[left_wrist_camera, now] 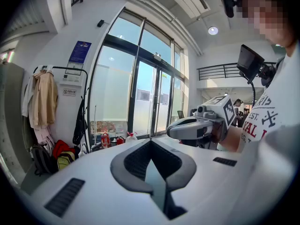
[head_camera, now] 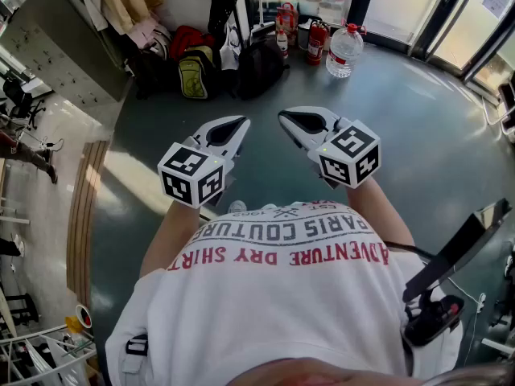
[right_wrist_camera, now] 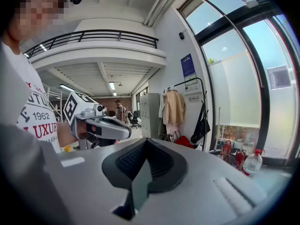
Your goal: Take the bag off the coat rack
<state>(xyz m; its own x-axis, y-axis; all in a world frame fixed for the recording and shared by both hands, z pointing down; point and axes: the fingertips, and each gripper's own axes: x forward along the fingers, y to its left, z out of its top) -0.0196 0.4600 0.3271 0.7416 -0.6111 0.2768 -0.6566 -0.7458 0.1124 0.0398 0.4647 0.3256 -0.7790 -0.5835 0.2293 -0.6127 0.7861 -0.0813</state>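
A black bag [head_camera: 224, 2] hangs from the coat rack [left_wrist_camera: 70, 69] by the white wall, next to beige coats [left_wrist_camera: 42, 97]. In the left gripper view the black bag [left_wrist_camera: 80, 123] droops from the rack's right end, and in the right gripper view the bag [right_wrist_camera: 203, 125] hangs beside the coats [right_wrist_camera: 174, 107]. My left gripper [head_camera: 241, 121] and right gripper [head_camera: 282, 116] are side by side in front of my chest, far short of the rack. Both are shut with nothing between the jaws. Each shows in the other's view: the right gripper [left_wrist_camera: 197, 125] and the left gripper [right_wrist_camera: 101, 125].
Under the rack, on the floor, lie a yellow-black backpack [head_camera: 195, 72], a red bag [head_camera: 187, 39] and a black backpack [head_camera: 259, 69]. Red fire extinguishers [head_camera: 316, 40] and a big water bottle [head_camera: 344, 51] stand by the glass doors. A grey cabinet [head_camera: 56, 47] is at the left.
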